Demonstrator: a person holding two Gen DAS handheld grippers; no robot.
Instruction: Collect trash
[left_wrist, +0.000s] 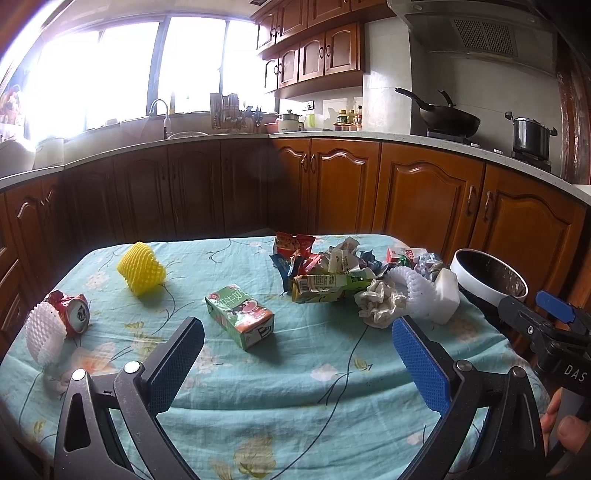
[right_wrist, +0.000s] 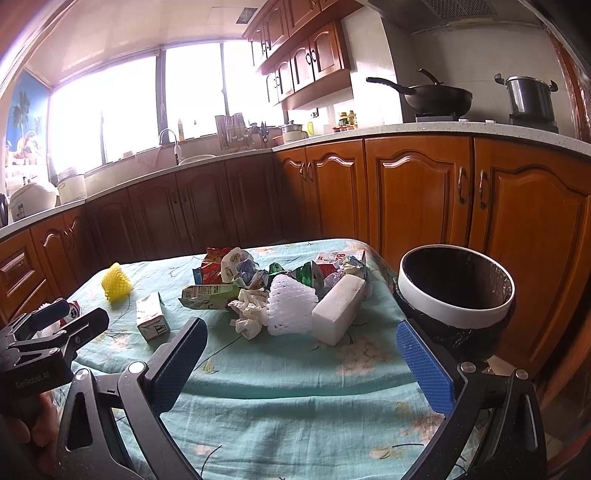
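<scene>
A table (left_wrist: 258, 387) with a teal flowery cloth holds all the trash. Off its right edge sits a bin (right_wrist: 456, 295), white rim, black liner. Both tools hang over the near edge with fingers spread wide and nothing in them: left gripper (left_wrist: 297, 328), right gripper (right_wrist: 301, 330). The far right of the table has a heap of wrappers (left_wrist: 325, 266), next to a white foam block (right_wrist: 338, 308). Smaller stuff sits apart on the left: a yellow foam net (left_wrist: 142, 268), a green drink carton (left_wrist: 240, 315), and a crushed red can (left_wrist: 74, 312).
</scene>
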